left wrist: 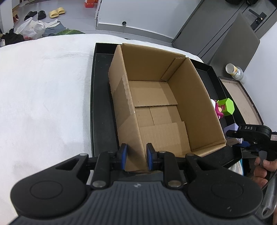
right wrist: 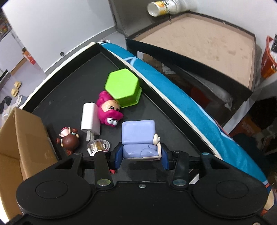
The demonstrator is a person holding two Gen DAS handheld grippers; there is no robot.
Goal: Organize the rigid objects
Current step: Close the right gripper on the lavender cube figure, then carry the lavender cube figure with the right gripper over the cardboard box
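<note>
An open, empty cardboard box (left wrist: 155,97) stands in a black tray (left wrist: 100,103) on a white cloth. My left gripper (left wrist: 135,152) is shut on the box's near wall, one blue pad on each side. My right gripper (right wrist: 142,152) is shut on a lavender sofa toy (right wrist: 138,133) low over the tray floor (right wrist: 69,86), right of the box (right wrist: 22,138). Loose in the tray lie a green hexagonal box (right wrist: 123,88), a pink figure (right wrist: 109,112), a white charger (right wrist: 90,119), a brown-haired doll (right wrist: 68,138) and a small clear piece (right wrist: 97,145).
A blue and white cloth (right wrist: 190,97) runs along the tray's right rim. Beyond it is a brown-topped stand with a black edge (right wrist: 199,38) and a bottle (right wrist: 162,7) lying on it. A hand (left wrist: 261,171) holds the right gripper's handle. Bags and slippers lie on the far floor.
</note>
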